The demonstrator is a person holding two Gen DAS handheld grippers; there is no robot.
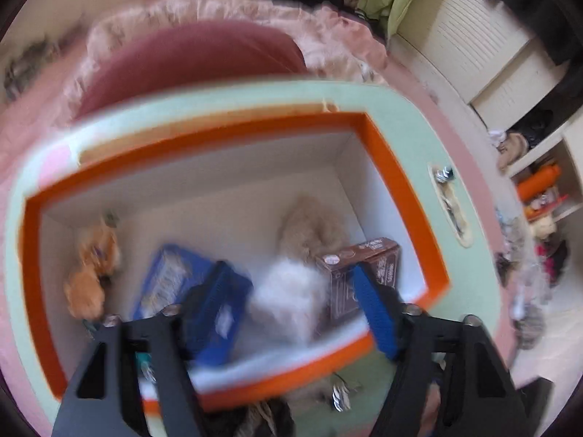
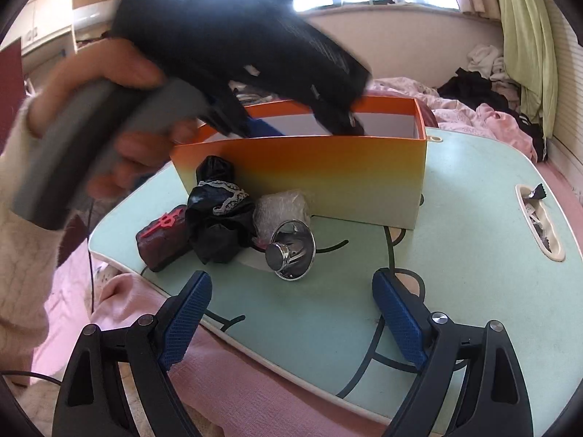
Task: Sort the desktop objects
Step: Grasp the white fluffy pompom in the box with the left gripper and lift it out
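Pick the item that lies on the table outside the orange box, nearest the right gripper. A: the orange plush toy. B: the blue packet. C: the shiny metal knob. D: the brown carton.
C: the right wrist view shows the shiny metal knob on the table, in front of the orange box and nearest the right gripper.

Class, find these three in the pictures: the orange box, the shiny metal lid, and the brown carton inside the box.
orange box (image 2: 298,178): right wrist view, front wall.
shiny metal lid (image 2: 293,251): right wrist view, polished dome.
brown carton (image 1: 368,273): left wrist view, front face.
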